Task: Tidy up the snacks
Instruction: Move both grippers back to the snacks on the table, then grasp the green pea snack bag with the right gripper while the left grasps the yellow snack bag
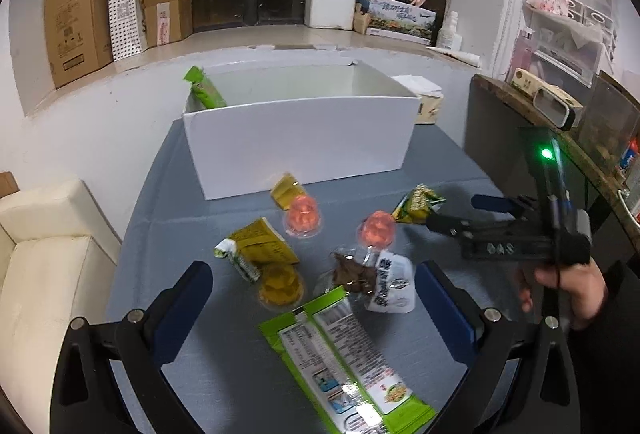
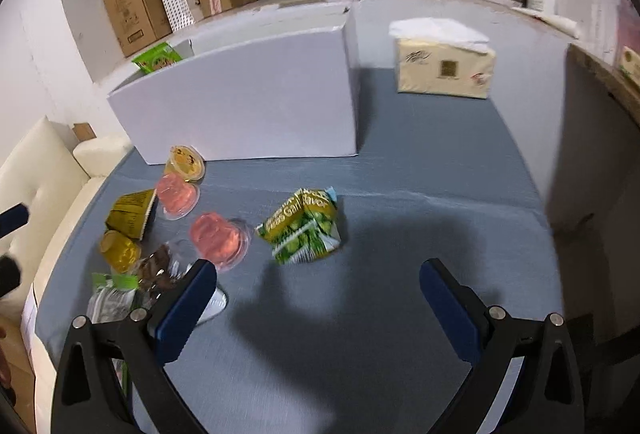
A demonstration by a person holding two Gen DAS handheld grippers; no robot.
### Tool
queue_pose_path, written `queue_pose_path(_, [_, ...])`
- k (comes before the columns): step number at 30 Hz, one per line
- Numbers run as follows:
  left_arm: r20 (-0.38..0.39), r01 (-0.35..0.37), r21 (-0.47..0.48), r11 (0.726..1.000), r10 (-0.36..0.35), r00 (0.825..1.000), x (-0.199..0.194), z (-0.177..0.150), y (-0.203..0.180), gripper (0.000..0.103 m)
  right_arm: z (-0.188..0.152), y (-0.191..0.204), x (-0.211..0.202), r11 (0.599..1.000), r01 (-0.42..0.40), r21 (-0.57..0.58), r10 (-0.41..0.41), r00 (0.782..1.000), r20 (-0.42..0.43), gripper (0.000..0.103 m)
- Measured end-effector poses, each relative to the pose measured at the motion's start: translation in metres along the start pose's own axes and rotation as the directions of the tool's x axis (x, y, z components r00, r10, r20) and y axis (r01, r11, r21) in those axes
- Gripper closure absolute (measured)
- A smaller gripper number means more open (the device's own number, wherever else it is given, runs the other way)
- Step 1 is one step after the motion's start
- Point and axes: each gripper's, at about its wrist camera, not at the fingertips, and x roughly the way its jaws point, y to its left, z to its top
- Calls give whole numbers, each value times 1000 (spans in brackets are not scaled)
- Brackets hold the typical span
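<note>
The left tool (image 1: 314, 290) is held low over the near edge of the blue-grey surface (image 1: 452, 174), its blue-padded fingers (image 1: 188, 298) spread wide with nothing between them. Below the gap lie a long green packet (image 1: 340, 350), a white-and-clear pouch with brown pieces (image 1: 372, 278) and a yellow jelly cup (image 1: 280, 286) beside a yellow-green packet (image 1: 256, 248).

The right tool (image 2: 318, 304) is likewise spread wide and grips nothing. In the left wrist view it is seen reaching in from the right side, held level by a hand (image 1: 568, 286) gripping its handle from beneath, its tips close to a green pea packet (image 2: 304, 226). That packet lies on the surface ahead of the right tool's open fingers, not touching them.

Two pink jelly cups (image 1: 302, 214) rest between the packets, and another yellow cup (image 2: 186, 162) lies just in front of the white box (image 1: 300, 138). The box stands upright at the far part of the surface, with a green packet (image 1: 204, 88) leaning inside its left corner. A tissue pack (image 2: 444, 68) sits to the right of the box, well apart from the snacks.
</note>
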Motion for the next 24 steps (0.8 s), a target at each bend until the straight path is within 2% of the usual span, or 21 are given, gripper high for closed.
queue_pose_path(6, [-20,-11,-35,999,10,1000,5,-7,16,0,13,5,33,999,-5,-34,4,999,-35,2])
queue_pose_path(7, [-24,-6,-42,999,5,1000,6,-8,19,0,13,6,37,999,-12,-42,10,999,-45,20])
queue_pose_path(8, [-27,-7,-47,999,6,1000,7,-9,21,0,13,9,40,998,8,-63,-11,999,-47,48])
queue_pose_path(9, [-25,-15,-47,999,14,1000,7,-10,22,0,12,12,39,994,61,-87,-63,998,-21,50])
queue_pose_path(11, [-26,-21,-54,998,20,999,8,-12,26,0,11,9,39,999,-6,-54,4,1000,-31,54])
queue_pose_path(14, [-32,-20,-71,997,18,999,11,-13,32,0,8,10,33,997,33,-71,-33,999,0,57])
queue_pose_path(24, [-56,-47,-91,995,41,998,36,-5,38,0,-1,10,-7,999,-37,-22,38,997,72,58])
